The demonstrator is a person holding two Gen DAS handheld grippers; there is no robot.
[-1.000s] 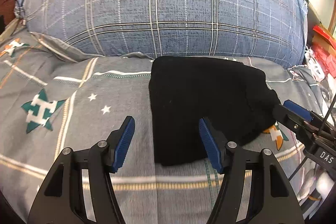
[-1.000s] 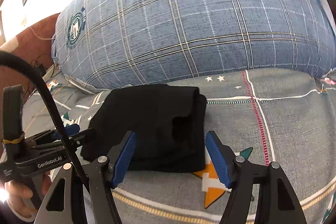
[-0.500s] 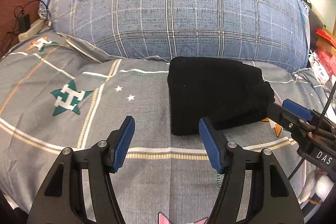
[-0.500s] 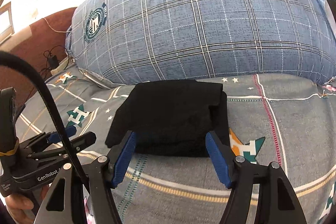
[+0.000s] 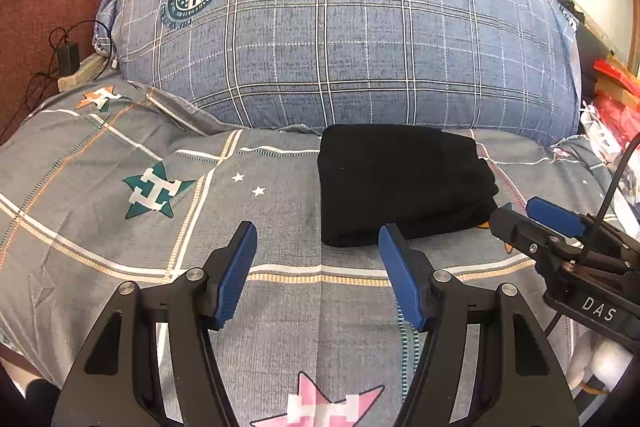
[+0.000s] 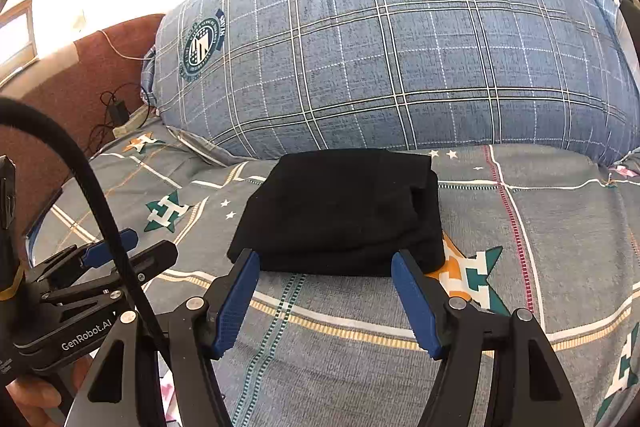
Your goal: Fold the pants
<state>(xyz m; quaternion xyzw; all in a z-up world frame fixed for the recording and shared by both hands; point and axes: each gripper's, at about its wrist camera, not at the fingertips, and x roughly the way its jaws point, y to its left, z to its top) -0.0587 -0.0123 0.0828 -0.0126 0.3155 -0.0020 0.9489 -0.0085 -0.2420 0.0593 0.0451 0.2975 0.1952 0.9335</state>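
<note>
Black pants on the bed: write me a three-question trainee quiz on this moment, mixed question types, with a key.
1. True or false: the black pants lie folded in a compact stack on the bedsheet.
2. Multiple choice: what stands directly behind the pants? A) a plaid blue pillow B) a wooden chair C) a laundry basket
3. Fill in: the left gripper and the right gripper both have their jaws ____, with no cloth between them.

Key:
1. True.
2. A, the plaid blue pillow.
3. Open.
</note>
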